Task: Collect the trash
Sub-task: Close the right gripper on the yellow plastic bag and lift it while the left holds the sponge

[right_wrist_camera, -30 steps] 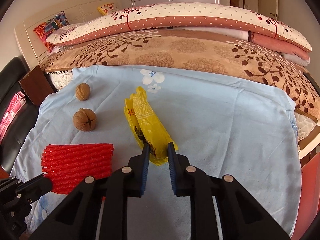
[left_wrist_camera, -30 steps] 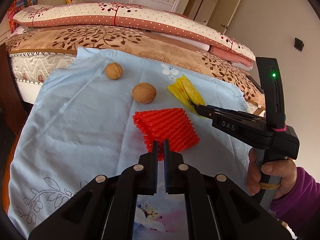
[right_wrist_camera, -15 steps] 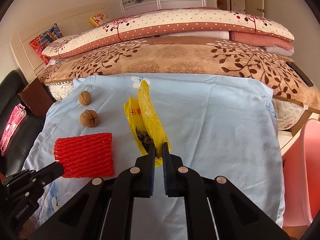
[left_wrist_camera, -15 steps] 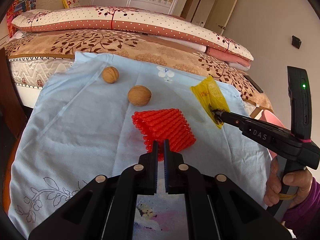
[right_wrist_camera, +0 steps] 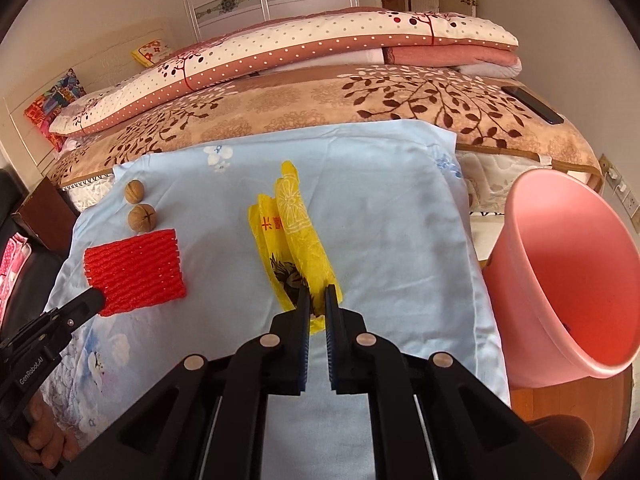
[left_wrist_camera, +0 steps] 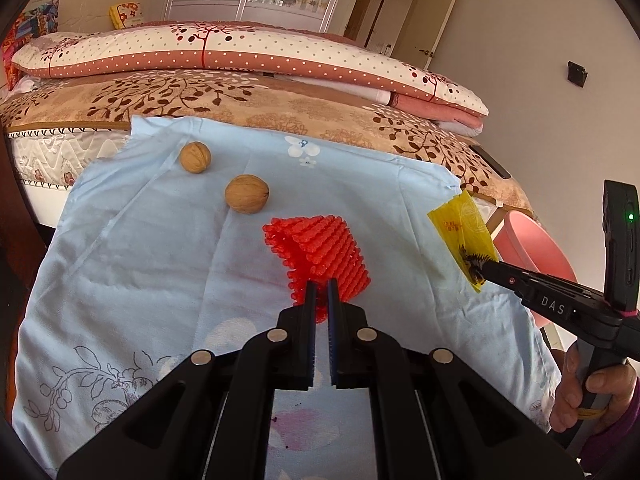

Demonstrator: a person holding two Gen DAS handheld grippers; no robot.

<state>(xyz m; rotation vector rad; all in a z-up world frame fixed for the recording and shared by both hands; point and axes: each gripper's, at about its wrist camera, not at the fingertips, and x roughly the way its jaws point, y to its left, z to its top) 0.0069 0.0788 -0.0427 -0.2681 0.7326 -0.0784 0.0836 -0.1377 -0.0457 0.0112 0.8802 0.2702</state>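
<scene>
A: Left wrist view first. What has the left gripper got?

B: Its jaws are pinched on the near edge of the red foam net, which lies on the blue cloth. Two walnuts sit farther back on that cloth, apart from the net.

A: And off to the right?

B: The right gripper grips a yellow bag and holds it up off the cloth, at the cloth's right edge, with the pink bin just behind.

A: Right wrist view?

B: The right gripper is clamped on the bag's near end; the bag stretches away from the fingers. The bin stands open to the right, beside the cloth. The net lies left with the left gripper at its near corner, walnuts behind it.
</scene>
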